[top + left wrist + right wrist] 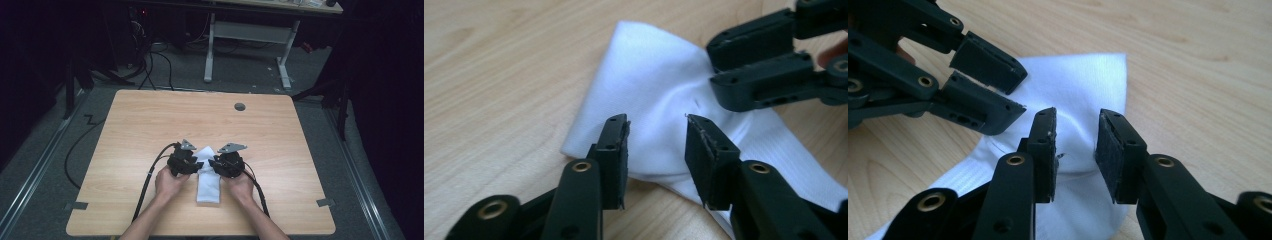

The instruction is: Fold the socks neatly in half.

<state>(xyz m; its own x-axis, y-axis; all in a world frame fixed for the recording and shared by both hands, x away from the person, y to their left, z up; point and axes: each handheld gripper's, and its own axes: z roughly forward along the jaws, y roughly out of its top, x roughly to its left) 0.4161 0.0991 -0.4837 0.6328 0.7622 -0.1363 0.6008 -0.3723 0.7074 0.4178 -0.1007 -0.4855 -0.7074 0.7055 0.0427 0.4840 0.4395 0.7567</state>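
Note:
A white sock-like cloth (208, 186) lies on the wooden table (150, 125) near its front edge, long side running toward the person. Both grippers hang over its far end, facing each other. My left gripper (196, 163) comes from the left, my right gripper (212, 163) from the right. In the left gripper view my left gripper (656, 135) is open, its jaws apart just above the puckered cloth (649, 75), with the right gripper (719, 70) at upper right. In the right gripper view my right gripper (1075, 142) is open over the cloth (1083, 80), with the left gripper (1013, 92) close at its left.
A round grey grommet (240, 106) sits in the table's far part. Tape marks lie at the front left (76, 205) and front right (326, 202) corners. A cable (150, 180) trails off the left gripper. Behind the table stand a white desk frame (250, 32) and floor cables.

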